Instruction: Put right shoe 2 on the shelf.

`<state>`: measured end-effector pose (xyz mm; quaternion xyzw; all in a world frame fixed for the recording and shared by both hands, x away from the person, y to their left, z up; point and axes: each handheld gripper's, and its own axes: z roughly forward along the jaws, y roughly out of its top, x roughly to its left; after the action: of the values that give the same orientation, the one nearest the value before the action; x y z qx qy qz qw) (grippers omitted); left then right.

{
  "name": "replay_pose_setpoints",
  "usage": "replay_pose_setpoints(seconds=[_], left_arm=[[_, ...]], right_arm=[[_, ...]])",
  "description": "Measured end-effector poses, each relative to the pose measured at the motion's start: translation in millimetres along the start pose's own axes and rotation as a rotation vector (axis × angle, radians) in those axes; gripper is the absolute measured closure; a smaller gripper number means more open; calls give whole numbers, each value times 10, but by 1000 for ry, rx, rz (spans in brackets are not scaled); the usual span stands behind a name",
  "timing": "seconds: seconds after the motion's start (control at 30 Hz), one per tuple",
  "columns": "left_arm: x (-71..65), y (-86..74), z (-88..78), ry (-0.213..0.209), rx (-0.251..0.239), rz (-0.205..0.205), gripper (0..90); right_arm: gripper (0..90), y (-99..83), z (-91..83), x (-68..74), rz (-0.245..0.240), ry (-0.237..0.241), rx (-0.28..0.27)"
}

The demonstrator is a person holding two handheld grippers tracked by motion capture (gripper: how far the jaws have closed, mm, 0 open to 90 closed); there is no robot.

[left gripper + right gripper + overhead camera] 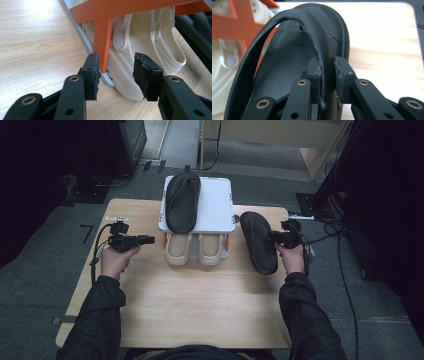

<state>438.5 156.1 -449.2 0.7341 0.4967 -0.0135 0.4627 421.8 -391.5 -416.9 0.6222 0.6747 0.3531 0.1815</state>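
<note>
A black flip-flop point(259, 242) hangs lifted at the right of a small shoe rack point(215, 205). My right gripper point(272, 237) is shut on its strap point(322, 50), the pads pinching the strap from both sides point(327, 67). A second black sandal point(182, 202) lies on the rack's white top. Two cream clogs point(178, 249) sit on the lower level under it. My left gripper point(150, 239) is open at the rack's left side. Its jaws point(116, 67) point at an orange leg point(102, 37) and the nearest cream clog point(140, 37), touching neither.
The rack stands at the far middle of the wooden table point(200, 305). Bare wood spreads in front of the rack, toward the person. Dark equipment and cables lie on the floor beyond the table's right edge point(330, 227).
</note>
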Motion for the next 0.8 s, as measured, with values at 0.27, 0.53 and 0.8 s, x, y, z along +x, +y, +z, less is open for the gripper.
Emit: replay_pose_setpoints(seconds=[0.27,0.53,0.8], left_arm=[[-17,7,2,-4,1,4,562],[-19,8,0,-11,-4,-1,559],[-14,7,1,-16,-4,1,547]], right_arm=[[761,400,-157,125,-38,-1,-31],[761,809,-288,345,-73,-4,-63],[761,1141,-292,539,-91,-15,-67]])
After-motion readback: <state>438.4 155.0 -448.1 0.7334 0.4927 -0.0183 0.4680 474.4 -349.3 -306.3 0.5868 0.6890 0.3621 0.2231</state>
